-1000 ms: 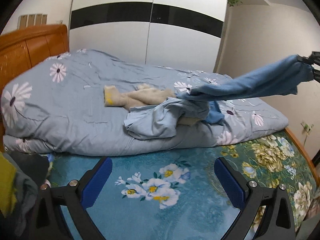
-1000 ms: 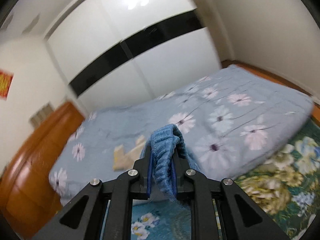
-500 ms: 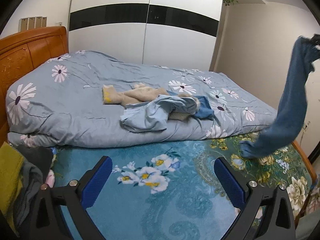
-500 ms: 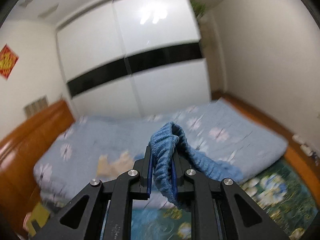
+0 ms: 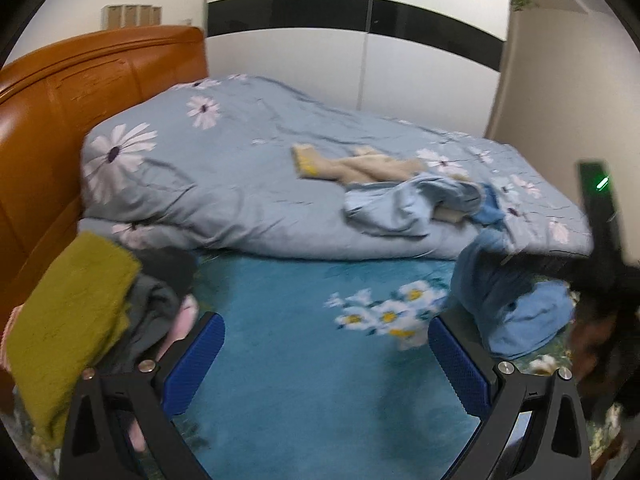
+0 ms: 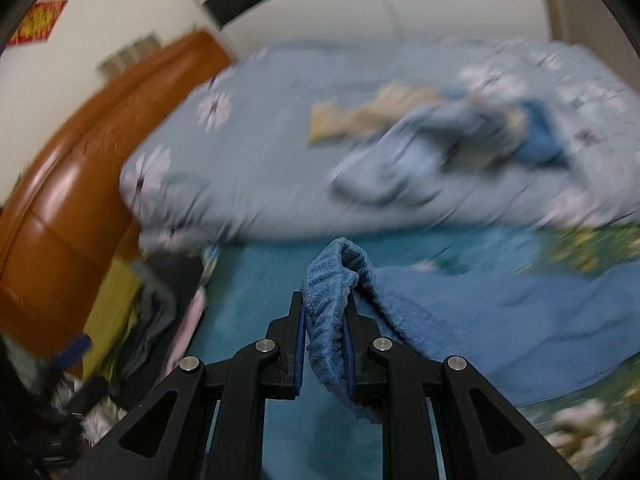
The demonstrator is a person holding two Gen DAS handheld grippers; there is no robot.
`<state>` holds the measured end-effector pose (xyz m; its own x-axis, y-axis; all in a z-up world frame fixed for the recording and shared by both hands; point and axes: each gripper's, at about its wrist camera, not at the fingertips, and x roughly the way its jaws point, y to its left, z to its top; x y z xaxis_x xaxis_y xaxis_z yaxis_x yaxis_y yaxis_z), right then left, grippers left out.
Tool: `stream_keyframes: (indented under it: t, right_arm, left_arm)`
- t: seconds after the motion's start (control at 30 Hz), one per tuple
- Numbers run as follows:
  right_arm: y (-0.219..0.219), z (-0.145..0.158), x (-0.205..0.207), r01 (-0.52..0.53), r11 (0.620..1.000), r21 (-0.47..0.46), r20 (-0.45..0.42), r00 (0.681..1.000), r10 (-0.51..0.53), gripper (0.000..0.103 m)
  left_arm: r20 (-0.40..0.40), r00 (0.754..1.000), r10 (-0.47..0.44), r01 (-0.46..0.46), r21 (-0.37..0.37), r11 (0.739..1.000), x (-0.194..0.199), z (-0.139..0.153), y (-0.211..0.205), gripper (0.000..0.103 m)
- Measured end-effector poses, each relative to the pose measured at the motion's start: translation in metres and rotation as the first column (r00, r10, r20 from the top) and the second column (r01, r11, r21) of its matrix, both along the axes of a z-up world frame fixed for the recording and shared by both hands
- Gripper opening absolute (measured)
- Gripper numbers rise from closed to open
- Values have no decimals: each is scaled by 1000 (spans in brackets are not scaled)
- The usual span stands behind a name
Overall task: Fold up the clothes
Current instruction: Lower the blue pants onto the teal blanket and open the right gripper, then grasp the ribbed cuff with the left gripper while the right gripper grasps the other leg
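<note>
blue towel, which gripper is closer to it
Right. The right gripper is shut on the blue towel, pinching its edge. The left gripper is open over the teal sheet, with the towel off to its right.

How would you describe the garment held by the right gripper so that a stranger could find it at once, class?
Start at the teal flowered bedsheet in front of the bunched grey-blue daisy quilt. On its right side lies a blue fleecy garment, one edge pinched in the right gripper. Its plush, deeper blue sets it apart from the smooth pale blue shirt and beige garment on the quilt.
</note>
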<state>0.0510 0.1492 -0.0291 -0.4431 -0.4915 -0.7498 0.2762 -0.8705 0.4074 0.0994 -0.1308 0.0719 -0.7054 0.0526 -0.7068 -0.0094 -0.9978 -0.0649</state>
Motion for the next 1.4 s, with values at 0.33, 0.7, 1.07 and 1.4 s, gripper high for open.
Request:
stream_keyframes:
  t: [0.33, 0.7, 1.07, 1.4]
  right_arm:
    - [-98, -61, 13, -189, 981, 38, 96, 978, 184, 21]
    - [-54, -48, -1, -142, 987, -77, 36, 989, 145, 45]
    - [195, -113, -33, 445, 896, -3, 216, 875, -434, 45]
    - [220, -162, -69, 526, 850, 33, 322, 799, -507, 45]
  left_arm:
    - [78, 991, 111, -108, -42, 993, 16, -17, -49, 103]
    - [190, 972, 135, -146, 45, 988, -9, -52, -46, 103]
    - [427, 898, 104, -159, 96, 983, -47, -150, -21, 103]
    - [584, 808, 75, -158, 93, 983, -84, -221, -14, 96]
